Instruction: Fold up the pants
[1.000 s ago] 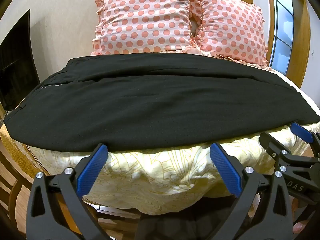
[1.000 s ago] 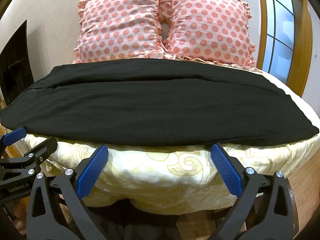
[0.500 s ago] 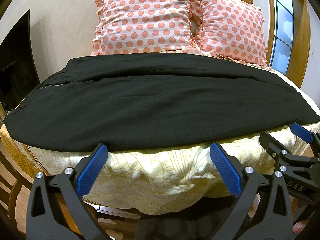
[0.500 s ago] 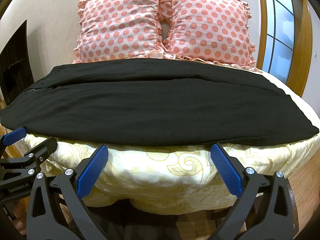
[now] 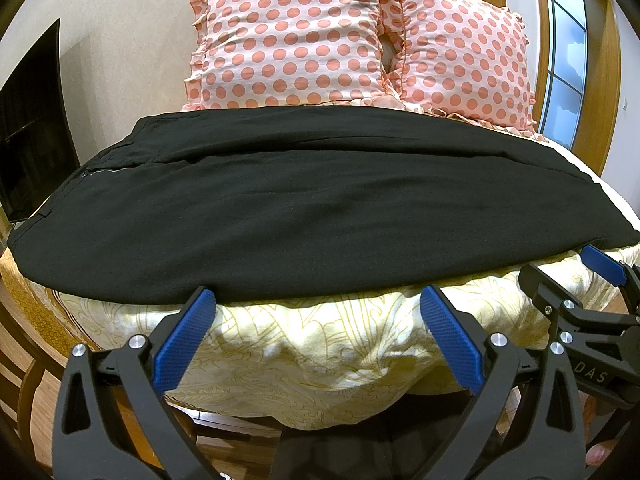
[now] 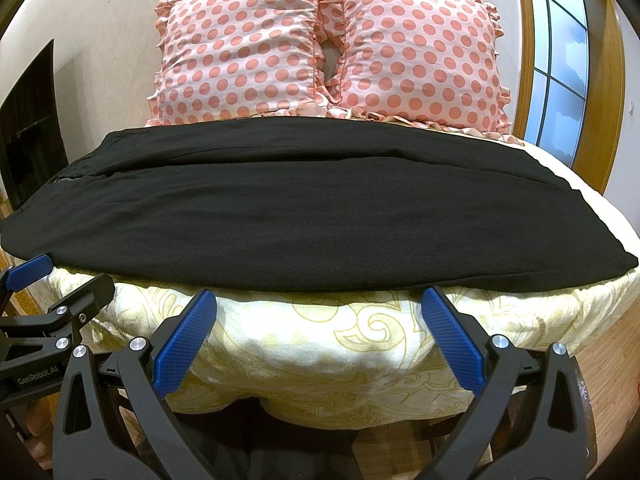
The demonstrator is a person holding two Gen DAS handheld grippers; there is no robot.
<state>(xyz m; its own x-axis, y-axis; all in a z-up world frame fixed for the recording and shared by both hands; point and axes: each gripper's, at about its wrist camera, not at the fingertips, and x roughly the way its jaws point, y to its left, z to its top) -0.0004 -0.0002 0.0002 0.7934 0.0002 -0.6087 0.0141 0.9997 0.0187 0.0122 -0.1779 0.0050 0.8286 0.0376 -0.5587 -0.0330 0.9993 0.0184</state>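
Observation:
Black pants (image 5: 304, 208) lie flat across the bed, waist at the left, leg ends at the right; they also show in the right wrist view (image 6: 288, 208). My left gripper (image 5: 316, 304) is open and empty, its blue pads just below the pants' near edge. My right gripper (image 6: 316, 304) is open and empty, likewise just short of the near edge. The right gripper shows at the right of the left wrist view (image 5: 600, 268). The left gripper shows at the left of the right wrist view (image 6: 32, 272).
The bed has a cream patterned cover (image 5: 320, 344) that hangs over the near edge. Two pink polka-dot pillows (image 6: 240, 52) (image 6: 420, 60) stand behind the pants. A dark screen (image 5: 32, 128) is at the left, a window (image 6: 560, 64) at the right.

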